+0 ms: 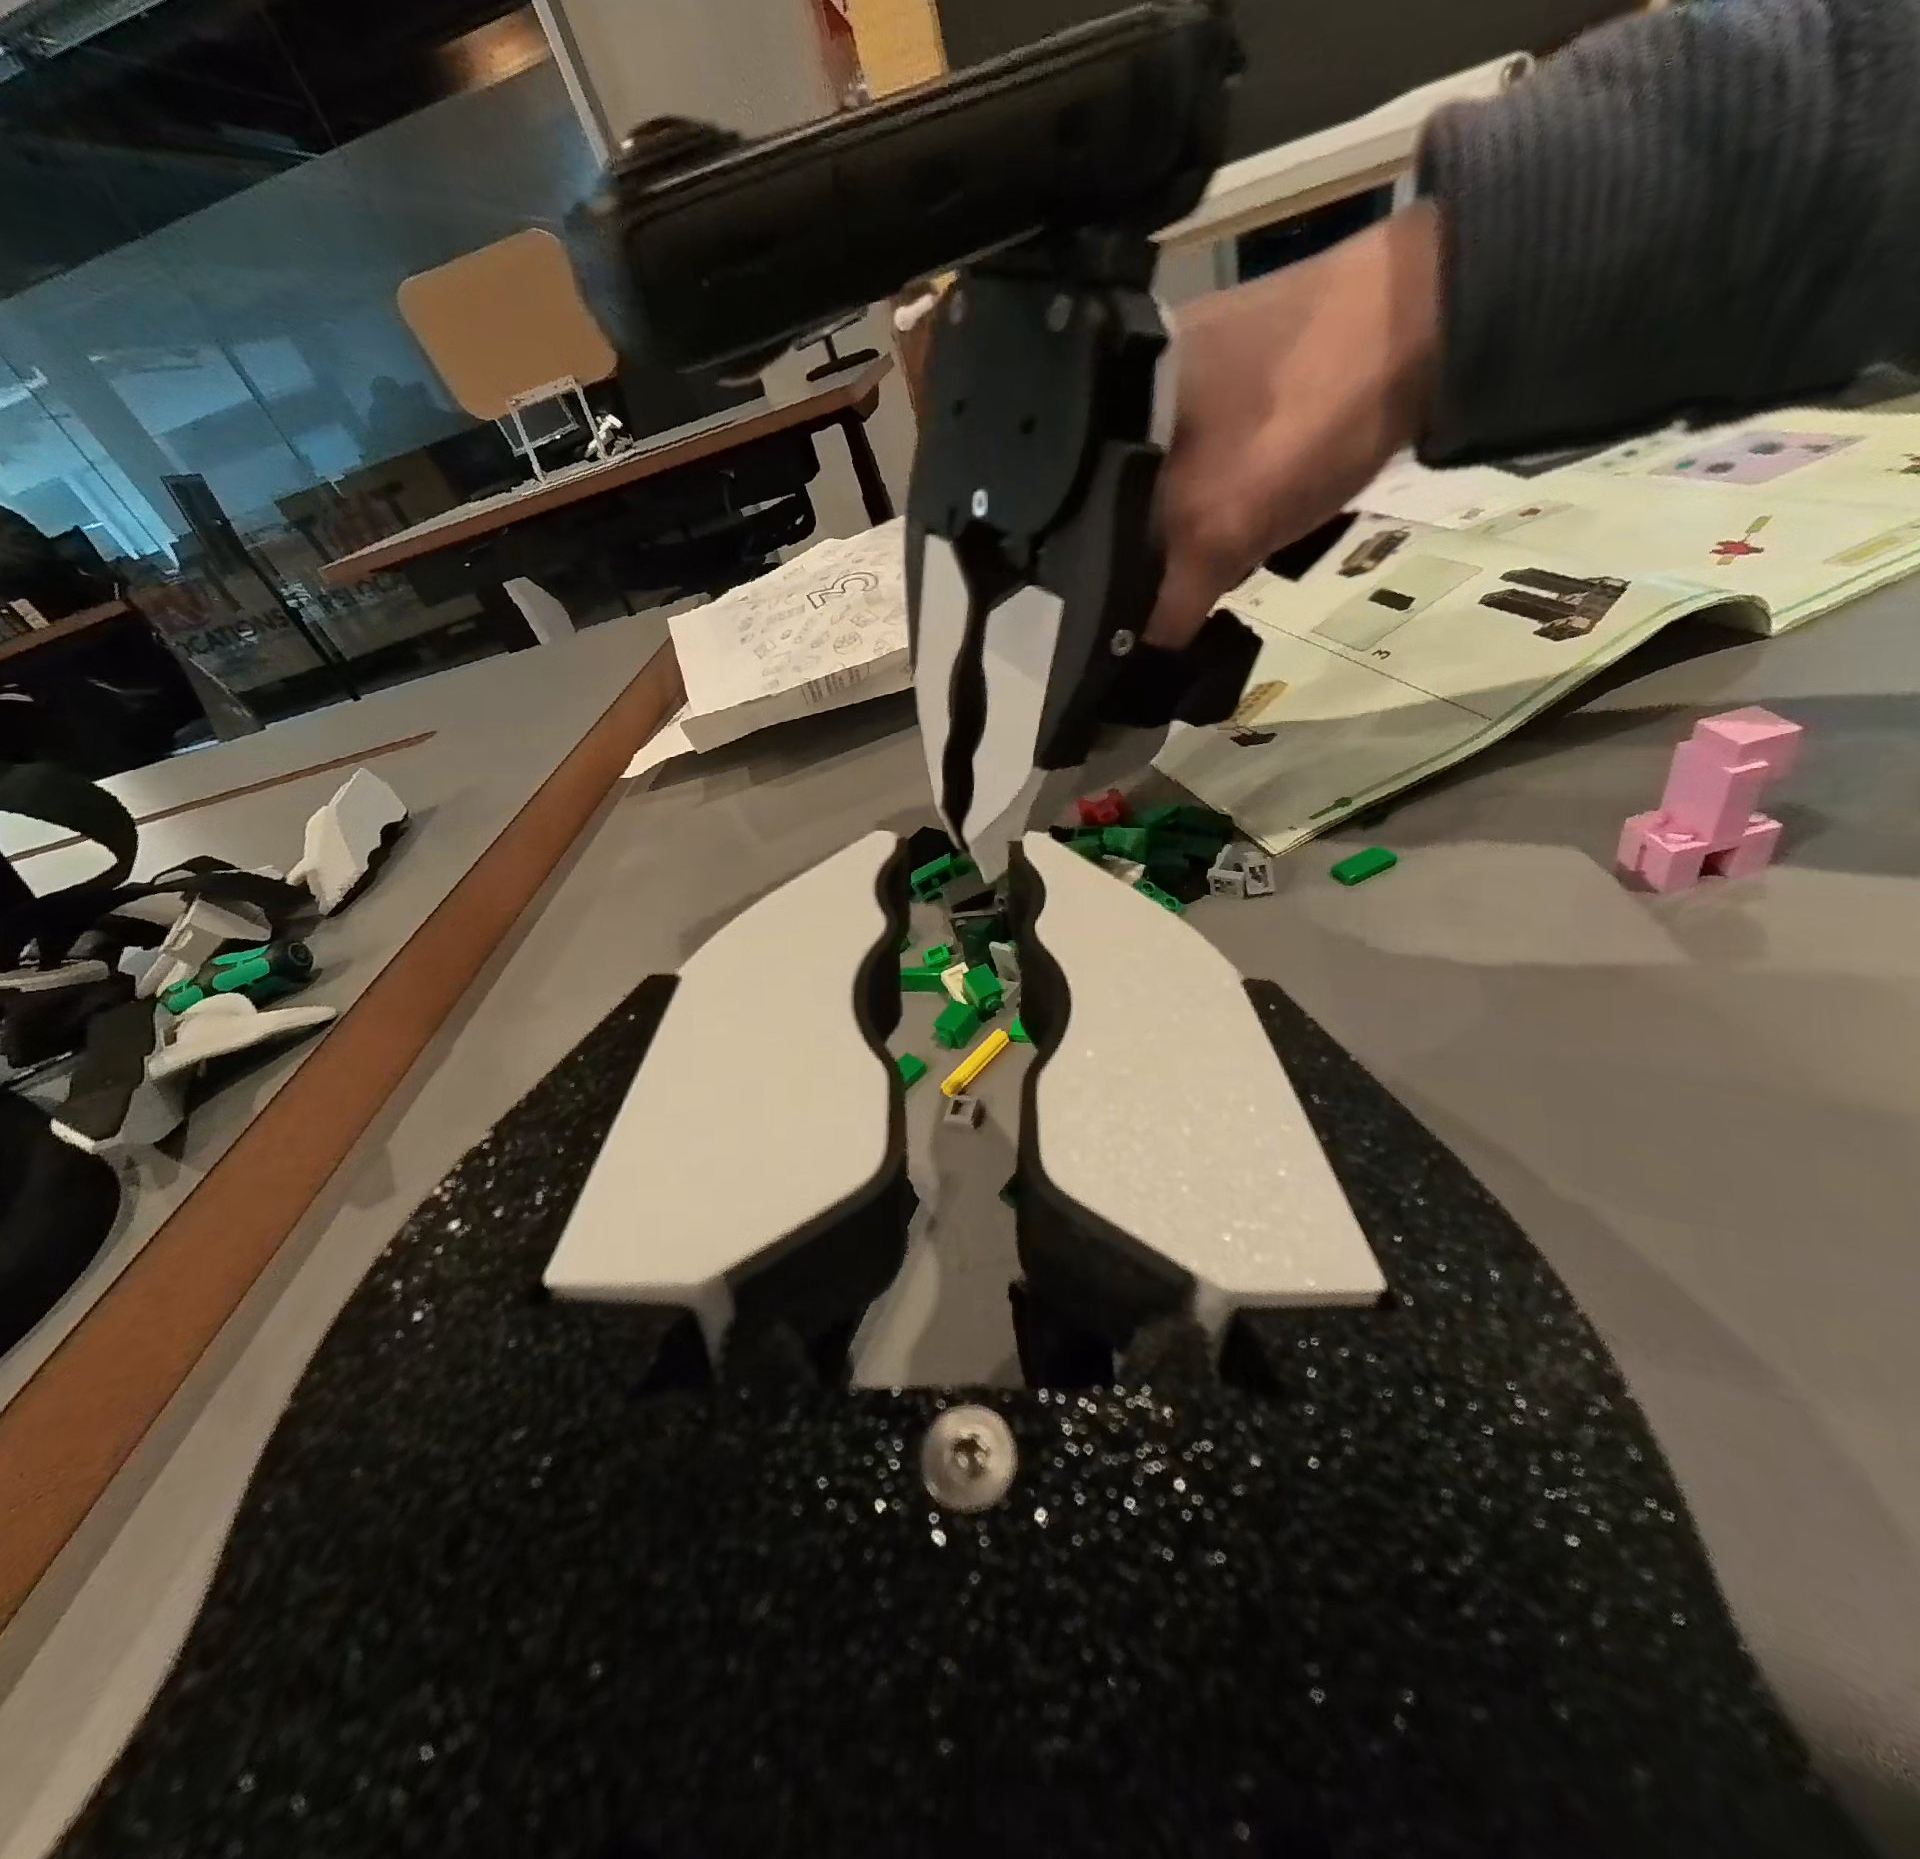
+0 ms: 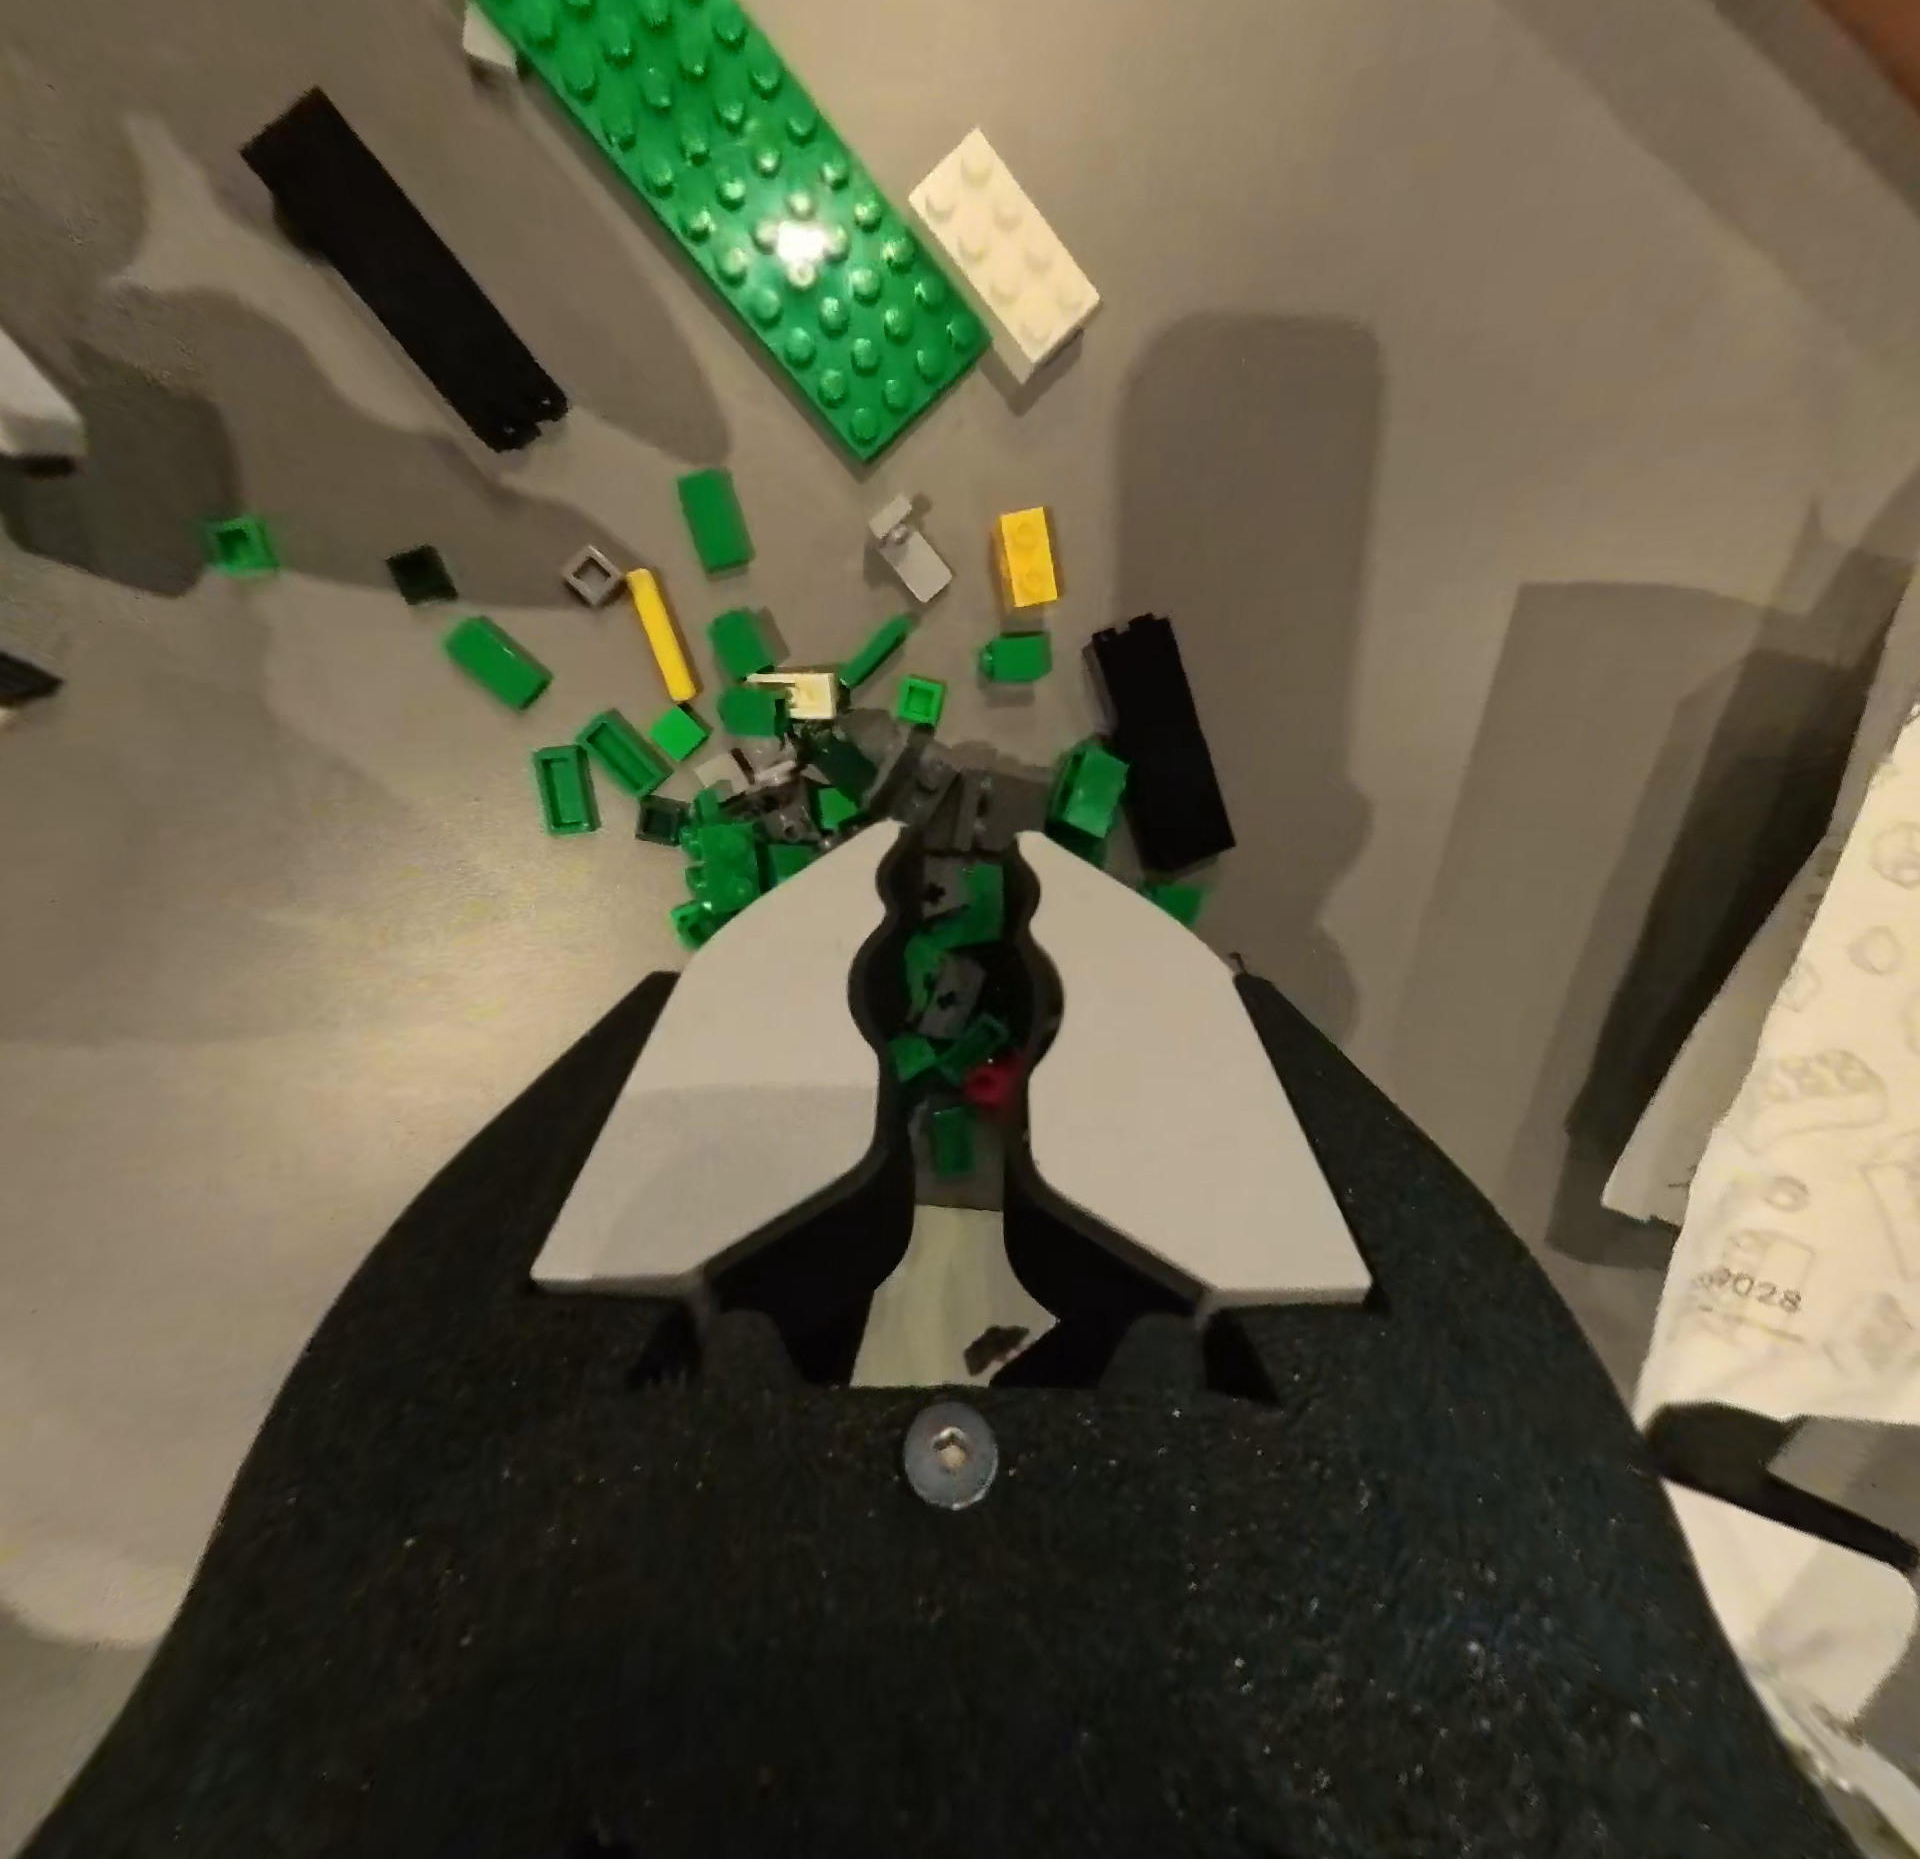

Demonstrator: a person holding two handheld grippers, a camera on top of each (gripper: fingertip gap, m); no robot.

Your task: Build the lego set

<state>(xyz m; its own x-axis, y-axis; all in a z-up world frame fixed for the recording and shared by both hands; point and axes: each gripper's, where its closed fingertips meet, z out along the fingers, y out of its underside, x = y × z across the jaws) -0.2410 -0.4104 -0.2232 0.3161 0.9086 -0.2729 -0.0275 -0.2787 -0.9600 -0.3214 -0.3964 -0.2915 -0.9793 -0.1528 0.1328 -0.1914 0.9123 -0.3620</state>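
hovering my right gripper (image 2: 956,853) tips-down with jaws slightly parted and empty over the brick pile (image 2: 894,801), i judge it nearer than my left gripper (image 1: 956,864), also narrowly parted and empty, with the pile just beyond its tips.

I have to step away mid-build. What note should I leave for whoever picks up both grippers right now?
Left gripper: open, empty, low over the near end of the brick pile.
Right gripper: open, empty, pointing down into the pile.
On the table: green baseplate, white brick, two black bars, pink pig, open manual.
Done: the pig only. Left: nothing on the baseplate yet.
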